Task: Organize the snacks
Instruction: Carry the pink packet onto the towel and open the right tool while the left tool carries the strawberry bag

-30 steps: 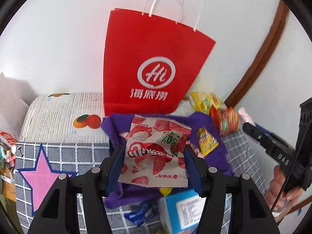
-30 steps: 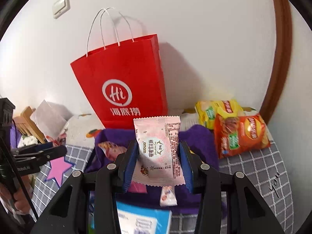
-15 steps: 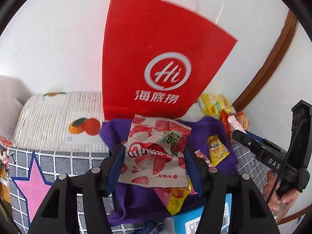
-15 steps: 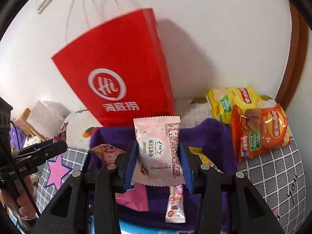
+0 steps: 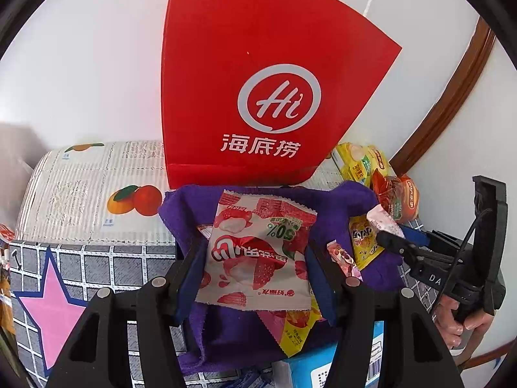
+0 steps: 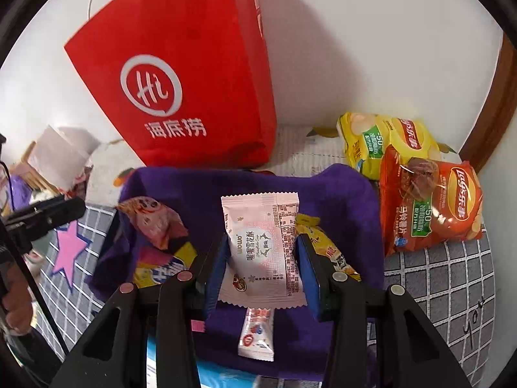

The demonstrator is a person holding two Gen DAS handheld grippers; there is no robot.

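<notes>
Pinching a red-and-white strawberry snack packet [image 5: 258,252], left gripper [image 5: 255,258], right gripper [image 6: 263,258] clamping a pale pink foil snack packet [image 6: 263,252], glossy red paper bag [image 5: 258,80] standing far behind purple cloth [image 6: 339,200]

My left hand-held gripper [image 5: 255,258]: black triangular-cutout arms, blue pads, silver screws | my right hand-held gripper [image 6: 263,263]: same black frame, blue pads, silver screws | side view: black body, white lettering, thin black cable | my bare-skinned hand [image 5: 458,320] on its grip
</notes>
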